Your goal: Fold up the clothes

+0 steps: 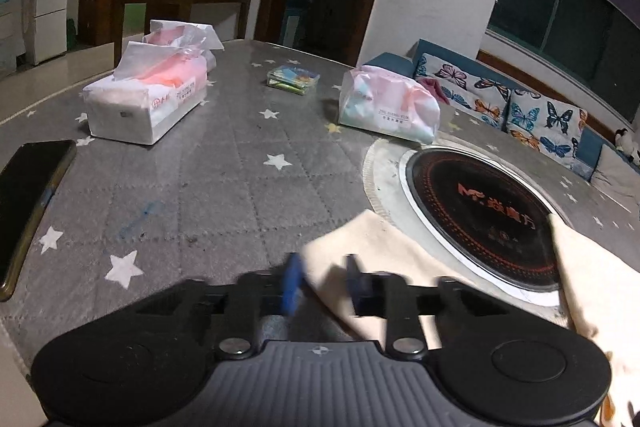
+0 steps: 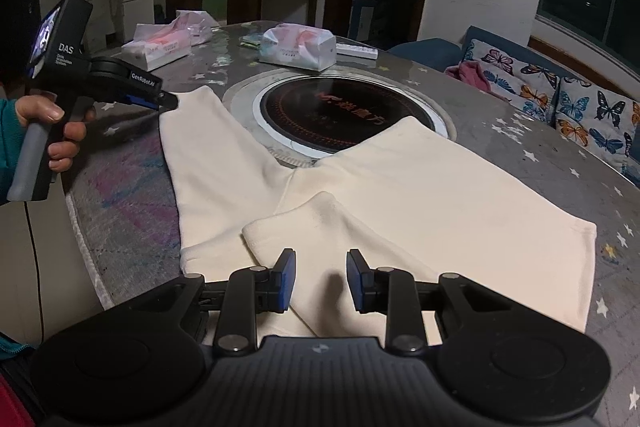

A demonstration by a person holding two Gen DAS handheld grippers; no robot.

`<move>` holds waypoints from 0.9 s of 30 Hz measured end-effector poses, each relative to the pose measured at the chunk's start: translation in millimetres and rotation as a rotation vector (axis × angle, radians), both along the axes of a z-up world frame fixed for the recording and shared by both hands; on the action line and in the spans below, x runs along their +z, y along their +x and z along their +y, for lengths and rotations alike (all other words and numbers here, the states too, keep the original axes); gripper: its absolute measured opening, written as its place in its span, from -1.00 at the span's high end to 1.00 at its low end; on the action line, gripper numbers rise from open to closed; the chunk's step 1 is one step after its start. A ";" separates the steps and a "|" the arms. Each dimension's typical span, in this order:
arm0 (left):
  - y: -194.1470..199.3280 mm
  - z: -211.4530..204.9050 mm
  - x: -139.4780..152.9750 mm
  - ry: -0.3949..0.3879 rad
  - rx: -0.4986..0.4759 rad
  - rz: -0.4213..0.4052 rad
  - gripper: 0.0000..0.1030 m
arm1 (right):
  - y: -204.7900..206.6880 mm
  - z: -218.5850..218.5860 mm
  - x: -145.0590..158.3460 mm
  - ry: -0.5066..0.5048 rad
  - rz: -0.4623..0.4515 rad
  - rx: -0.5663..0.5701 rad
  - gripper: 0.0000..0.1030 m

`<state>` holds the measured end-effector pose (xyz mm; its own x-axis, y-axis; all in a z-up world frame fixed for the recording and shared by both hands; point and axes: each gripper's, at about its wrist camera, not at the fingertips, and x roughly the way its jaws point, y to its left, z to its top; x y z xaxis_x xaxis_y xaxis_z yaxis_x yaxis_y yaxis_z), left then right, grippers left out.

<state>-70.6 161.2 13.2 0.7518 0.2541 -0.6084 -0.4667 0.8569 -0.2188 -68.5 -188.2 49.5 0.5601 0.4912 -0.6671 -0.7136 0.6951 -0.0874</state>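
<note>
While the cream shorts (image 2: 360, 187) lie flat on the table (image 2: 520, 155), legs pointing away, the left claw (image 2: 168, 101) sits at the far left leg hem — grip unclear; the right claw (image 2: 321, 279) hovers released over the near waistband fold.

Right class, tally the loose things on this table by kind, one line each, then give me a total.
tissue packs: 3
phone: 1
cream garment: 1
white remote: 1
small green packet: 1
Total: 7
</note>
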 end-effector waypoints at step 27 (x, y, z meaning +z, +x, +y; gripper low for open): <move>-6.4 -240.7 82.6 -0.165 -0.824 -0.248 0.92 | -11.1 -131.7 3.5 0.187 0.001 -0.375 0.47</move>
